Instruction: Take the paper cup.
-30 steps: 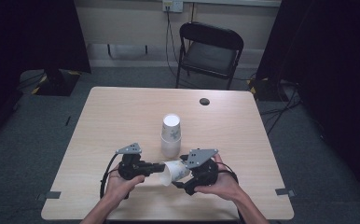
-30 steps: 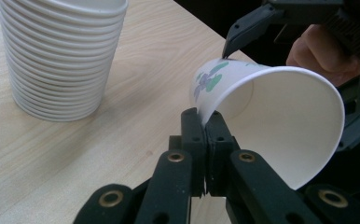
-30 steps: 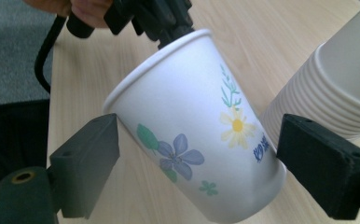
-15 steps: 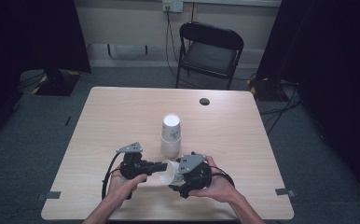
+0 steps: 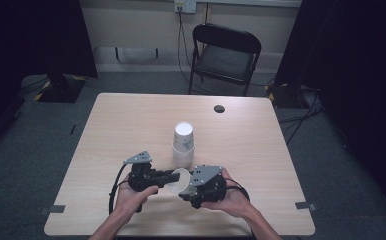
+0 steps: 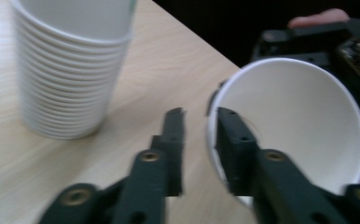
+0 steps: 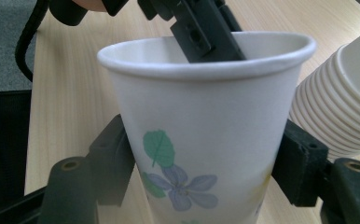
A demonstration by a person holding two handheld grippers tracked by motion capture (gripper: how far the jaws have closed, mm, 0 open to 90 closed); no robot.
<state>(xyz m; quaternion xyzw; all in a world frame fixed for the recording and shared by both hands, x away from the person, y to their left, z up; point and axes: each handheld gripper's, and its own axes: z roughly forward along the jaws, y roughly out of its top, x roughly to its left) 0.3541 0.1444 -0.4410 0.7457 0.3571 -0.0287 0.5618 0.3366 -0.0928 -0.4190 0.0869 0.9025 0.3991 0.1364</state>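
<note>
So a single paper cup (image 5: 180,180) is being held off the table (image 5: 261,150) between the two grippers, near the front edge, just in front of the upside-down cup stack (image 5: 183,145). The cup is being kept on its side, long axis running left-right, mouth facing the left gripper (image 5: 165,176) and base toward the right gripper (image 5: 191,186). In the right gripper view the flowered wall (image 7: 206,154) is being squeezed from both sides, jaws having just been closing in on it. The left gripper's jaws have just been opening: one jaw is sitting inside the mouth, the other outside, and the rim (image 6: 211,130) is passing between them with a gap showing, so it's not being pinched there. Looks like a handover, so the left gripper would need pulling straight back along the cup's axis
</note>
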